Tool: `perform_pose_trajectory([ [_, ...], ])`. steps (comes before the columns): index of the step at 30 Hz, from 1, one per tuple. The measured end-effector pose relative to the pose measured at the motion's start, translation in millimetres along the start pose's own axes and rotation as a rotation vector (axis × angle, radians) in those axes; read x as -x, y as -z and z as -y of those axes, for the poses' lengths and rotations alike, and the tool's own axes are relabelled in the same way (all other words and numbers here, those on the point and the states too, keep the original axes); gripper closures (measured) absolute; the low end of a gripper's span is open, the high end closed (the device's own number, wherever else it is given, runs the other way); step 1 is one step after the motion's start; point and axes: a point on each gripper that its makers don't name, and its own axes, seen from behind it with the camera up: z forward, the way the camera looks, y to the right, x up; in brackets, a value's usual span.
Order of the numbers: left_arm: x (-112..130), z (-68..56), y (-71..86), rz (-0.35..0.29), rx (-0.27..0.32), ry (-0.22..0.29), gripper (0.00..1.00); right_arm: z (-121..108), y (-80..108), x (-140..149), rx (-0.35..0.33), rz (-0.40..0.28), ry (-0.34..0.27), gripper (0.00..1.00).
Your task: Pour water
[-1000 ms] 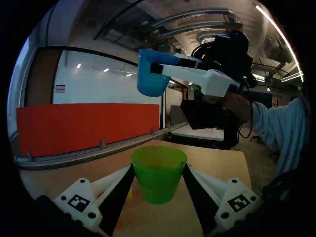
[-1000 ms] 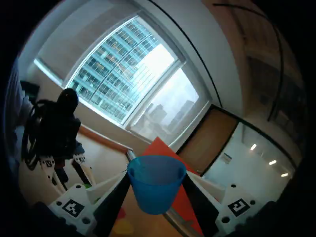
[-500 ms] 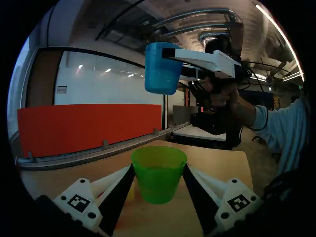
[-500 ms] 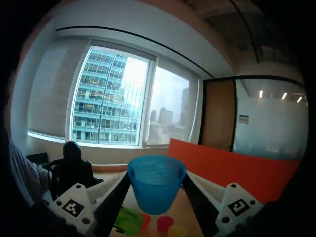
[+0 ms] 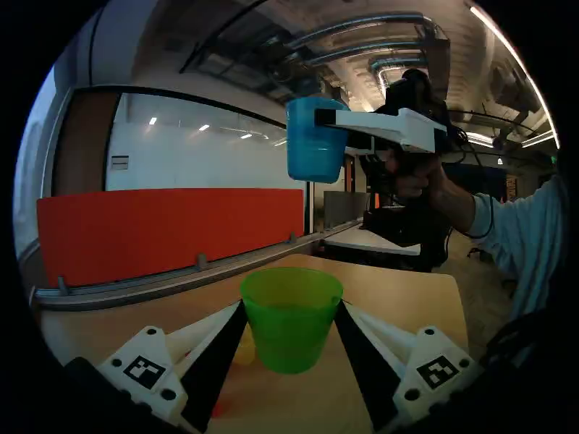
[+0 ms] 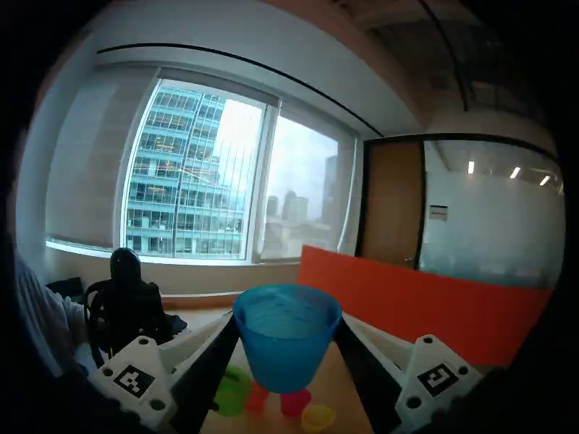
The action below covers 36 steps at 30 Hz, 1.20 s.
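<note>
left gripper view: the left tongs [image 5: 289, 315] clamp the green cup [image 5: 291, 340]; the right tongs [image 5: 322, 126] grip the blue cup [image 5: 310, 155] upright, higher and apart. the pour seems not begun: next, bring blue above the green rim, tilt slowly.

This is a high-rise office. Exposed ceiling ducts [image 5: 354, 29] run above a glass-walled room [image 5: 203, 155]. A large window [image 6: 195, 188] faces towers.

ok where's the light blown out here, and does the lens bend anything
Right gripper view: the large window shows near-white sky behind the translucent blue plastic cup; its frame bows. Left gripper view: the ceiling light strip is blown out, the orange wall panel curves, the green plastic cup is sharp.
</note>
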Motion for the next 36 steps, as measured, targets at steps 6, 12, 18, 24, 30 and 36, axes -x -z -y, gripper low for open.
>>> perform_pose_trajectory([
  [6, 3.7, 6.2, 5.5, 0.009, -0.017, -0.004, 0.16, -11.9, 10.3, 11.0, 0.028, 0.014, 0.003, 0.09],
  [12, 6.2, 13.7, 10.2, 0.020, -0.034, 0.000, 0.16, -22.4, 24.5, 21.5, 0.056, 0.018, -0.006, 0.09],
  [18, 8.3, 16.6, 11.4, 0.030, -0.042, -0.002, 0.16, -34.2, 37.1, 36.4, 0.085, 0.033, -0.004, 0.09],
  [24, 11.6, 17.4, 8.2, 0.044, -0.045, -0.006, 0.16, -36.4, 44.5, 40.7, 0.089, 0.024, -0.005, 0.08],
  [30, 20.6, 16.8, 6.6, 0.068, -0.042, -0.005, 0.16, -40.6, 48.6, 56.1, 0.097, 0.043, -0.013, 0.08],
  [36, 33.3, 16.1, 4.6, 0.099, -0.035, -0.002, 0.16, -41.2, 52.5, 81.5, 0.087, 0.089, -0.030, 0.08],
])
